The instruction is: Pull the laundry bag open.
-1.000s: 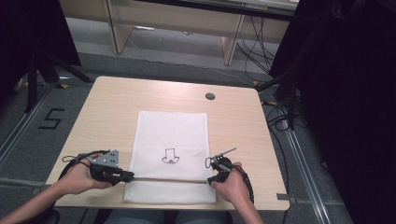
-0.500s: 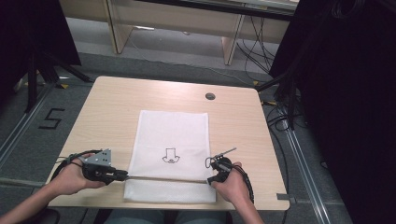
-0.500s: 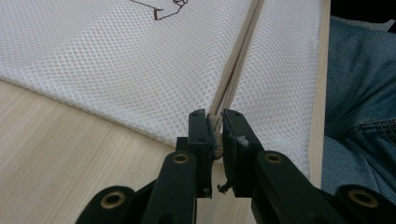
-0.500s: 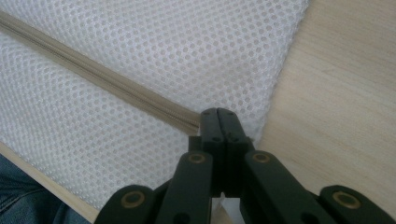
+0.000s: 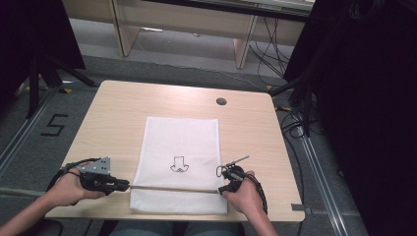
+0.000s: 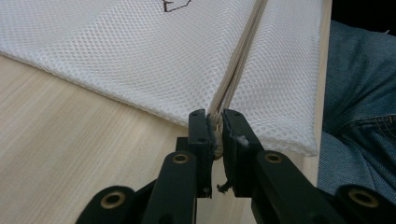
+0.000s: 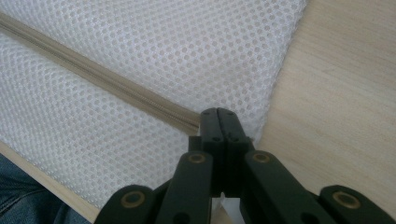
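The white mesh laundry bag (image 5: 179, 162) lies flat on the wooden table (image 5: 123, 110), its lower end at the near edge, about midway between the two near corners, with a small black arrow-like mark (image 5: 179, 164) printed on its upper face. A beige zipper (image 5: 172, 188) runs straight across the bag close to that near edge.

The left gripper (image 5: 124, 185) has its jaws almost closed on the zipper's left end; in the left gripper view (image 6: 216, 128) a small beige tab, probably the pull, is pinched between the pads. The right gripper (image 5: 223, 190) sits at the bag's right edge with its jaws fully closed; in the right gripper view (image 7: 218, 122) the tips meet on the zipper's end and the mesh beside it, though how much is caught I cannot tell.

Compared with a second ago, the left hand has slid a little outward towards the table's left edge, its jaws now just off the bag's left side, while the right hand has stayed put. I read this as the slider having been drawn to the end of its travel against the right hand's anchoring hold. Whether the zipper is now open or closed is not clear.
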